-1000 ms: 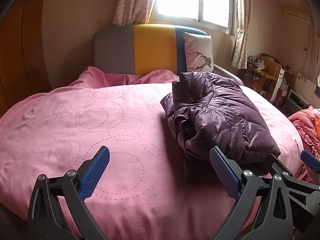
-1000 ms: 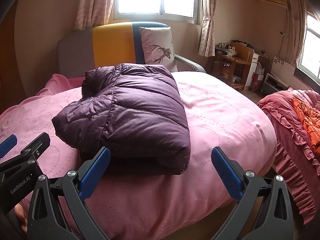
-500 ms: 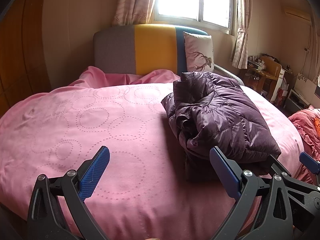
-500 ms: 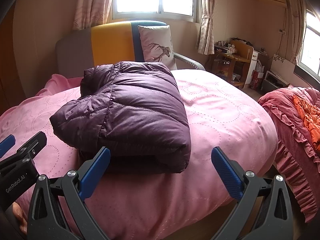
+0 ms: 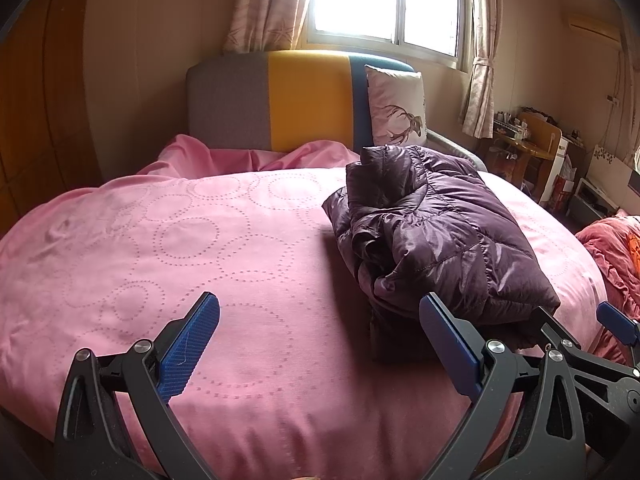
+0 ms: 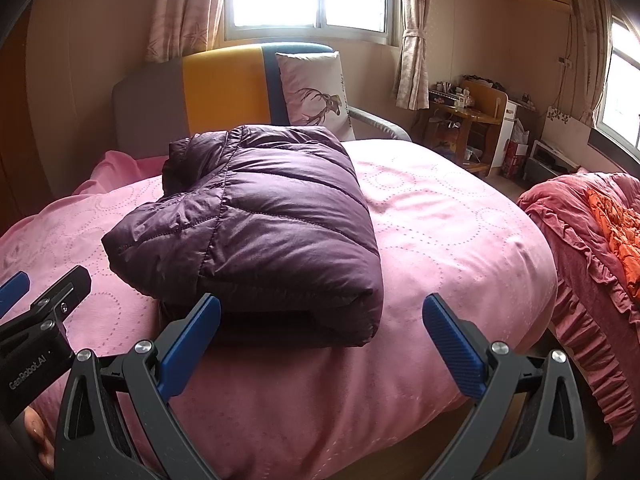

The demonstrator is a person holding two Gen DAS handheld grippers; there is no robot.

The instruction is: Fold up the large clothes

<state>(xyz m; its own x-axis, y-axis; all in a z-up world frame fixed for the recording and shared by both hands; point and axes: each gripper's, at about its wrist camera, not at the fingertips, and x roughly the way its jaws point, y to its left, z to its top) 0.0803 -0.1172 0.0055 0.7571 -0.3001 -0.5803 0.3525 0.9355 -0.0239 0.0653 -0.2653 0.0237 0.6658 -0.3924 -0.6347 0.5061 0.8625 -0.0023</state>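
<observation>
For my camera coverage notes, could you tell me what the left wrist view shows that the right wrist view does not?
Only the left wrist view shows the jacket's bunched open edge and the wide bare stretch of pink bedspread beside it. Only the right wrist view shows the jacket's smooth folded front edge, the red ruffled bedding and a second window. Both show the folded jacket, the deer pillow and open, empty fingers.

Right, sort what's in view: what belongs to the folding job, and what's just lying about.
Job:
purple jacket, folded on the pink bedspread
left gripper, open
right gripper, open

Lying about:
deer pillow
red blanket
wooden desk
curtains
</observation>
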